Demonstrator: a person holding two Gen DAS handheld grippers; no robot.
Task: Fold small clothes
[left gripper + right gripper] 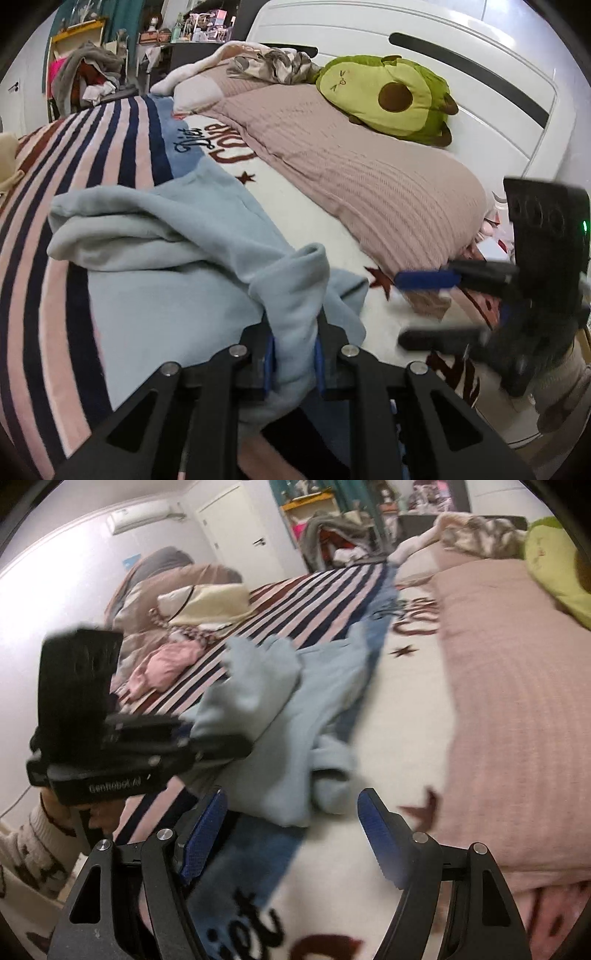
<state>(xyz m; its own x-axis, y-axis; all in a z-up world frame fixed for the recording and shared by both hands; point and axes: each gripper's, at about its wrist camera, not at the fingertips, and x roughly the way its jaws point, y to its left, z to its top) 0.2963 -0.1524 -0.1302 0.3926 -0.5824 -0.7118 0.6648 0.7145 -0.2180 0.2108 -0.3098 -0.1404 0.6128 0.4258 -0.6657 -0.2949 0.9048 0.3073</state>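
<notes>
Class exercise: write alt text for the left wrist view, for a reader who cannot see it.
The left claw pinches a fold of a light blue garment lying rumpled on a striped blanket. The open right claw hovers nearby, with an avocado plush behind.

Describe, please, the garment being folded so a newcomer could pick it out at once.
Start from the bed's striped blanket, beside the long pink pillow. On it lies the light blue garment, rumpled, one fold pinched in the left gripper. It is the only plain pale blue, fleecy piece there.
</notes>
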